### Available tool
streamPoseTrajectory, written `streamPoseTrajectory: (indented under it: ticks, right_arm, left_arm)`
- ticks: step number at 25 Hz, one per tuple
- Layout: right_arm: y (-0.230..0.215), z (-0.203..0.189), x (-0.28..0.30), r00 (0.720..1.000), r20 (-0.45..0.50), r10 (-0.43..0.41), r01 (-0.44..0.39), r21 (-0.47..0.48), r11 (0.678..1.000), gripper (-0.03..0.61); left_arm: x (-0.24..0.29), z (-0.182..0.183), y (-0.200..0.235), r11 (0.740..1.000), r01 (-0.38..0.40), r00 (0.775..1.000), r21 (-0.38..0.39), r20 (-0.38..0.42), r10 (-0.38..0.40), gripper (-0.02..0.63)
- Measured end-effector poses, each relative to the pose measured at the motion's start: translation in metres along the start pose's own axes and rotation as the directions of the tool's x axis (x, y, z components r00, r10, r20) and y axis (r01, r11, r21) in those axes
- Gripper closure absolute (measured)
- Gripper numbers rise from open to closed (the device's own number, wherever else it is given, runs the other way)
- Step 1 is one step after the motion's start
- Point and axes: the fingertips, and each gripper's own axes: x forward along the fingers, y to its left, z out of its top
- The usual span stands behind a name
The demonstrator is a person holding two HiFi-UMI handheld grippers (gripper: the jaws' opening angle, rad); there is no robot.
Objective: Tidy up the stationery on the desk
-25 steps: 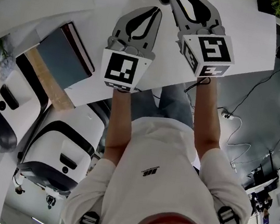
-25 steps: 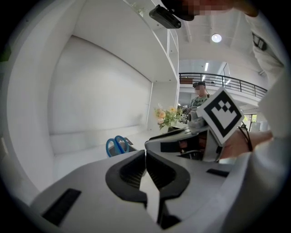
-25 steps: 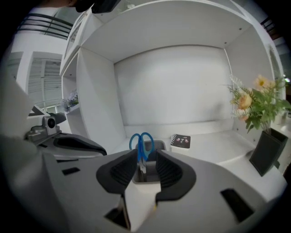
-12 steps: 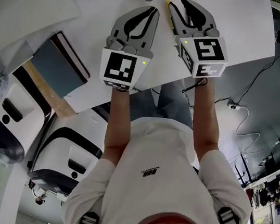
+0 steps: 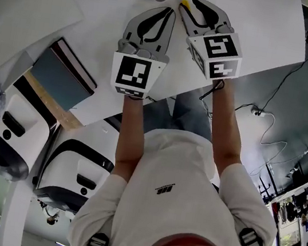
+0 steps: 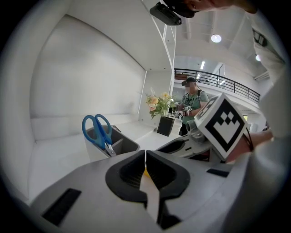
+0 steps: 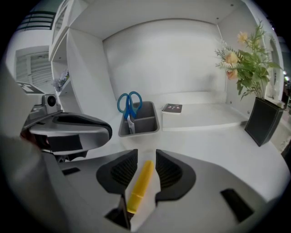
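Observation:
A yellow pen lies on the white desk between the jaws of my right gripper, which stands open around it with a small gap on each side. In the head view only the yellow pen's tip shows beside the right gripper. A grey organizer holding blue scissors stands just beyond. My left gripper hovers beside the right one, shut with nothing in it; its own view shows the left gripper facing the scissors.
A small dark notebook lies behind the organizer. A black vase of flowers stands at the desk's right. A grey-blue book rests near the desk's left edge. White curved walls close the back. A person stands far off.
The right gripper has shifted left and forward, so the yellow pen now lies between its jaws. The left gripper has barely moved.

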Motion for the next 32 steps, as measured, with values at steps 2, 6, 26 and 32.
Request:
streamPoseTrajectory:
  ticks: [2, 6, 26, 32]
  right_arm:
    - [0.001, -0.003, 0.004, 0.999, -0.032, 0.005, -0.006, -0.007, 1.0, 0.469]
    - [0.001, -0.008, 0.012, 0.998, -0.067, 0.011, -0.012, -0.014, 1.0, 0.469]
    - [0.01, 0.0, 0.003, 0.991, -0.133, 0.006, -0.011, -0.037, 0.999, 0.525]
    - [0.01, 0.027, -0.027, 1.0, -0.027, -0.011, 0.01, -0.017, 1.0, 0.526]
  left_arm:
    - [0.0, -0.001, 0.002, 1.0, -0.003, 1.0, -0.005, -0.004, 0.003, 0.614]
    - [0.0, -0.003, 0.006, 1.0, -0.01, 1.0, -0.009, -0.006, 0.01, 0.614]
    - [-0.02, 0.003, 0.01, 0.999, -0.042, 0.999, -0.017, 0.017, 0.042, 0.614]
    - [-0.024, 0.012, 0.005, 0.999, -0.04, 0.999, -0.011, 0.029, 0.04, 0.614]
